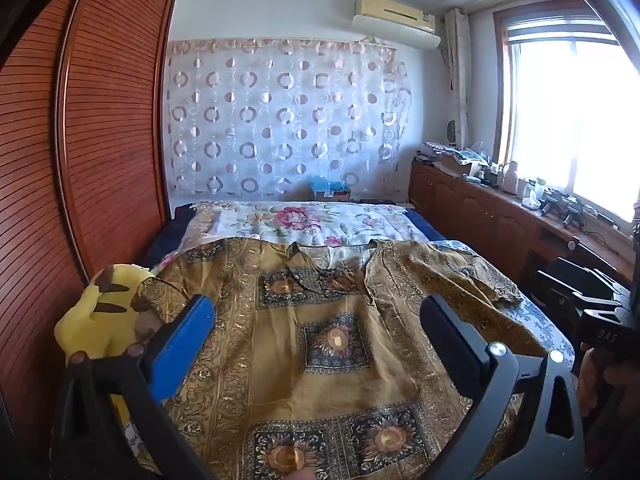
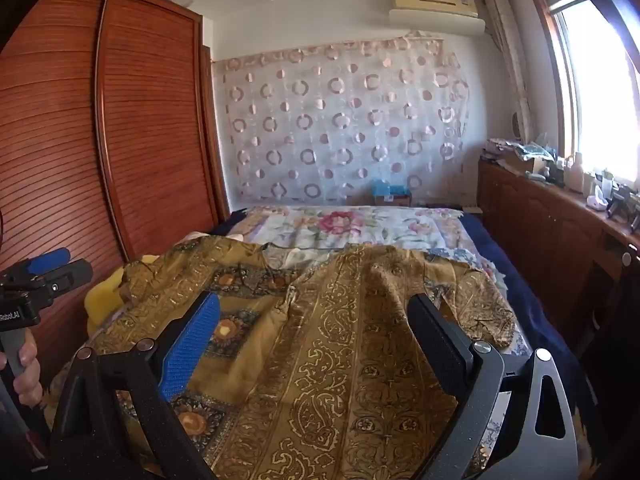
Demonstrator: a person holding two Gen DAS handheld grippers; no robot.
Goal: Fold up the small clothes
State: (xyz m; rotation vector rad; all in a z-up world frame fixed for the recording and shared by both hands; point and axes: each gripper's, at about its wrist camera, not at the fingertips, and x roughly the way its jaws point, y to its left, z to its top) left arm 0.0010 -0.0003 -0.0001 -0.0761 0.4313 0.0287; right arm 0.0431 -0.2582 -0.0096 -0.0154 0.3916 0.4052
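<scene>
Both grippers, left gripper [image 1: 316, 312] and right gripper [image 2: 314, 312], wide open, empty, above brown shirt [image 1: 332, 320]; yellow plush [image 1: 96, 312] alongside.

Garment [image 1: 320, 344] spread on bed [image 1: 532, 320] near end, collar twd far end. Plush toy [image 1: 96, 312] at bed's left edge, partly under garment's sleeve. Quilt [image 1: 304, 224] behind garment. Wardrobe [image 1: 100, 128] left of bed, cabinet [image 1: 480, 216] right.
</scene>
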